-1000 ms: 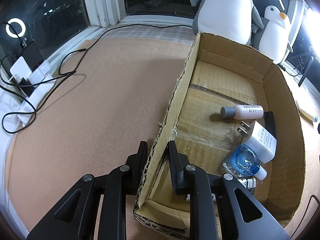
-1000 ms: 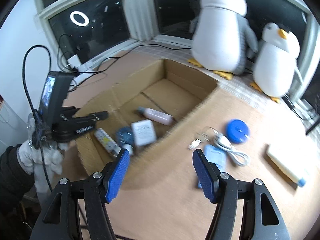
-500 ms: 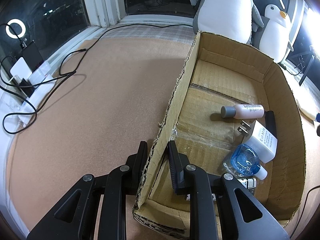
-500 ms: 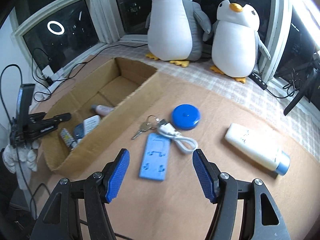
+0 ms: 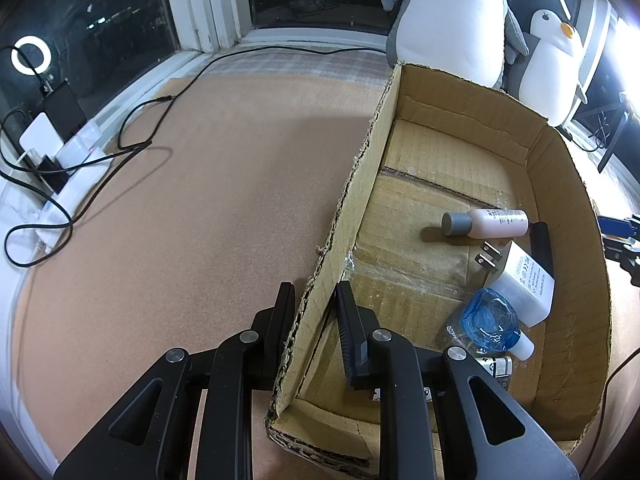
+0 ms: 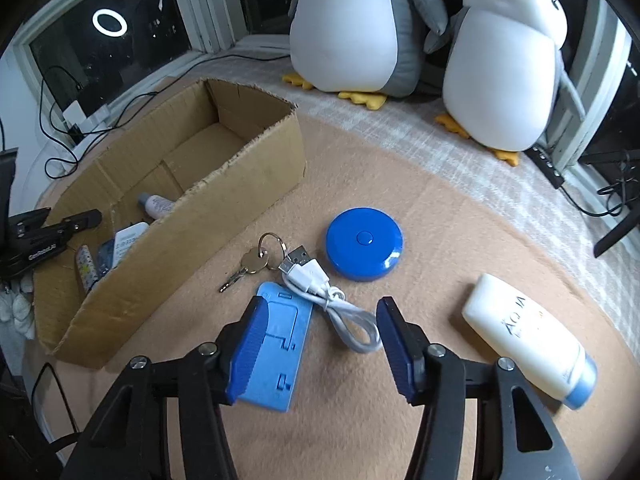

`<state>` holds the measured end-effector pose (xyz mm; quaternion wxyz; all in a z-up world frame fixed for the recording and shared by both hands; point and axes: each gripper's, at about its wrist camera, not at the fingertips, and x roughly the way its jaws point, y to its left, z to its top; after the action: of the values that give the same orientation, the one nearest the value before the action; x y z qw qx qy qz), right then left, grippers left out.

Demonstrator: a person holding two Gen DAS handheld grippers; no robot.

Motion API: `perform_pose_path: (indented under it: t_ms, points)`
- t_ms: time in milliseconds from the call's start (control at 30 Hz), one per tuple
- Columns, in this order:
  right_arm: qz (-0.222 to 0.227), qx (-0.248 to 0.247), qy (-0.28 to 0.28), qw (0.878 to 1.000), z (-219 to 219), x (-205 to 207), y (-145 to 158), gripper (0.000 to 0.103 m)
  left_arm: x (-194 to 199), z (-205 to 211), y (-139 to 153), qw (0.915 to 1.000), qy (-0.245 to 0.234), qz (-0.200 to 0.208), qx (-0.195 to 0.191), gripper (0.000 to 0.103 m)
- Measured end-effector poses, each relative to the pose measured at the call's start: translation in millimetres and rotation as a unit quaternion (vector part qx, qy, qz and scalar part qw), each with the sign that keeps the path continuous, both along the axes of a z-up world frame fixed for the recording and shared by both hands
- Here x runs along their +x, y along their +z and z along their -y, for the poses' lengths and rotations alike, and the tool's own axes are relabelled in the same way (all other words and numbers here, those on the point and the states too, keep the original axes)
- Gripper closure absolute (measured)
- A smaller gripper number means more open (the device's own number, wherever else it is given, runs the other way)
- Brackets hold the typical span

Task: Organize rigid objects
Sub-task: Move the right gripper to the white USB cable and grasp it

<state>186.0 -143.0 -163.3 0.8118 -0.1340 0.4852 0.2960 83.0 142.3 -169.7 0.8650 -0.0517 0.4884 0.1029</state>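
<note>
My left gripper (image 5: 314,312) is shut on the near side wall of the cardboard box (image 5: 352,216). Inside lie a pink bottle (image 5: 486,223), a white charger (image 5: 524,280), a blue round item (image 5: 490,318) and a small tube. In the right wrist view my right gripper (image 6: 320,324) hovers low over the mat, its jaws closing, with a coiled white USB cable (image 6: 332,300) and a light blue flat stand (image 6: 280,344) between them, not pressed. A key on a ring (image 6: 254,262), a blue round disc (image 6: 364,244) and a white tube (image 6: 528,340) lie around it. The box (image 6: 180,216) sits to the left.
Two plush penguins (image 6: 348,24) (image 6: 508,60) stand at the back by the window. Black cables and a white power strip (image 5: 68,168) lie along the left sill. The left gripper's body (image 6: 44,236) shows at the box's near end.
My right gripper has swung away from the box to the loose items and sunk closer to the cable and blue stand; its jaws have narrowed. The left gripper and box have not moved.
</note>
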Motion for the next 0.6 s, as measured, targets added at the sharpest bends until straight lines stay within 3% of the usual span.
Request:
perform_pose_path:
  t_ms: [267, 333, 600]
  points:
    - [-0.009, -0.004, 0.005, 1.000, -10, 12, -8, 0.058, 0, 0, 0, 1.0000, 0.000, 0.000, 0.000, 0.083]
    - [-0.011, -0.011, 0.007, 1.000, -13, 12, -10, 0.065, 0, 0, 0, 1.0000, 0.000, 0.000, 0.000, 0.083]
    - [-0.022, -0.003, 0.004, 1.000, -13, 14, -13, 0.076, 1, 0, 1, 1.0000, 0.000, 0.000, 0.000, 0.083]
